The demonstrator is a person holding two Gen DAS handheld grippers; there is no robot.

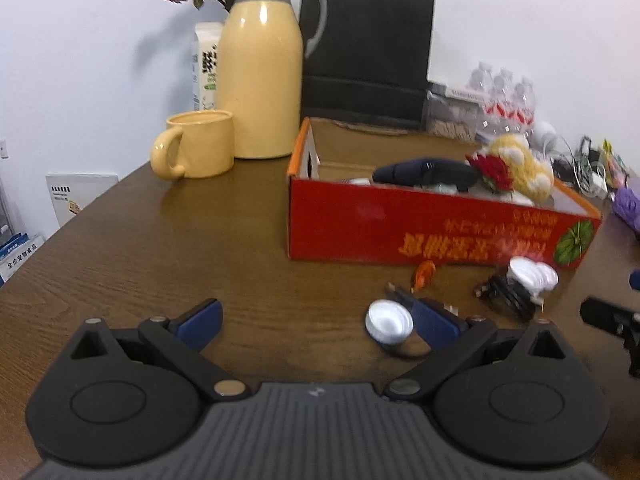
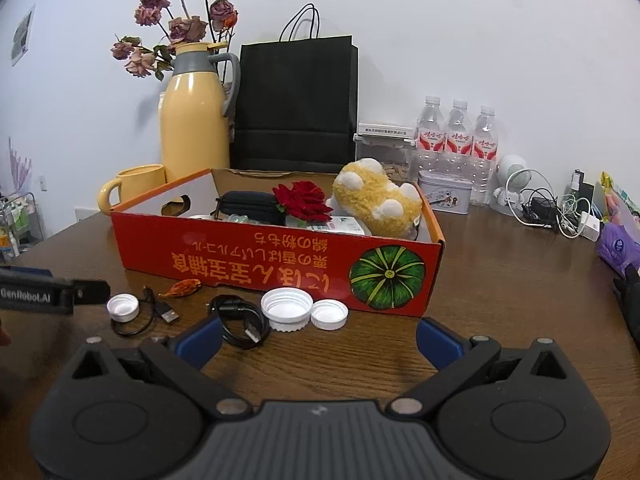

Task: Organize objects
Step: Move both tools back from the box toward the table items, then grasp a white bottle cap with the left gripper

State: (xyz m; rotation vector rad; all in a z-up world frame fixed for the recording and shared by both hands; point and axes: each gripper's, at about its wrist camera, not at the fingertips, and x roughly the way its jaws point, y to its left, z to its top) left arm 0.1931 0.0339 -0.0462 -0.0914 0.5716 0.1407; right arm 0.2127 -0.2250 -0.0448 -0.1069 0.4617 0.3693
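A red cardboard box (image 2: 256,264) stands on the brown table (image 2: 500,280). It holds a yellow plush toy (image 2: 378,196), a red rose (image 2: 302,200) and a black pouch (image 2: 248,202). In front of it lie a large white cap (image 2: 287,309), a smaller cap (image 2: 329,314), a third cap (image 2: 123,307), two black USB cables (image 2: 240,320) and a small orange object (image 2: 182,288). My right gripper (image 2: 319,339) is open just short of the caps. My left gripper (image 1: 318,322) is open, with a white cap (image 1: 389,322) close to its right finger.
A yellow thermos jug (image 2: 192,120) and a yellow mug (image 2: 136,186) stand behind the box on the left, with a black paper bag (image 2: 296,108) at the wall. Three water bottles (image 2: 458,136), a tin (image 2: 444,194), a white gadget with tangled cables (image 2: 548,208) and a purple pack (image 2: 618,246) fill the right.
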